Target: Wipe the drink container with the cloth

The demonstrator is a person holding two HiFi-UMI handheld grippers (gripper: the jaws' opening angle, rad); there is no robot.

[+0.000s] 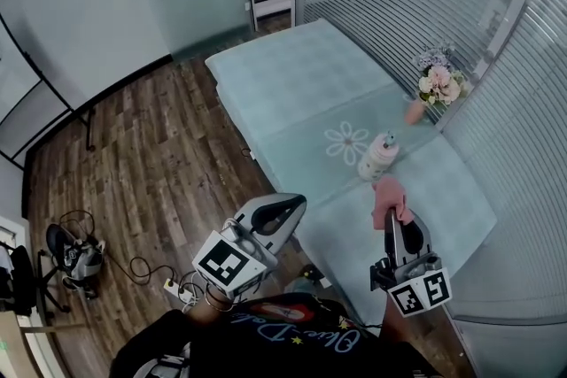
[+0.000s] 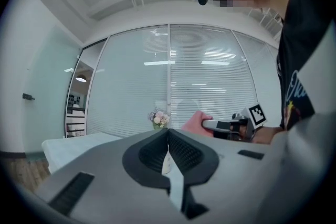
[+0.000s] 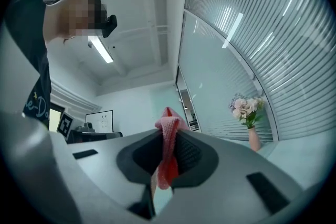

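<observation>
Head view: our right gripper (image 1: 391, 215) clamps the soft pink cloth (image 1: 388, 193) just short of the upright drink container (image 1: 378, 156) near the desk's (image 1: 292, 84) right edge. It looks light and tippy, so we'd steady its body. Our left gripper (image 1: 291, 203) has its jaws closed, empty.

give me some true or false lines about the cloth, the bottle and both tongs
1. The right tongs are shut on the pink knitted cloth. True.
2. The left tongs grip the white plastic drink bottle. False: they are shut on nothing, and the bottle stands apart from them on the pale blue covered table.
3. The bottle lies on its side. False: it stands upright, next to the daisy print.
4. The bunch of pink and white flowers in a pink vase stands beyond the bottle, by the glass wall. True.
</observation>
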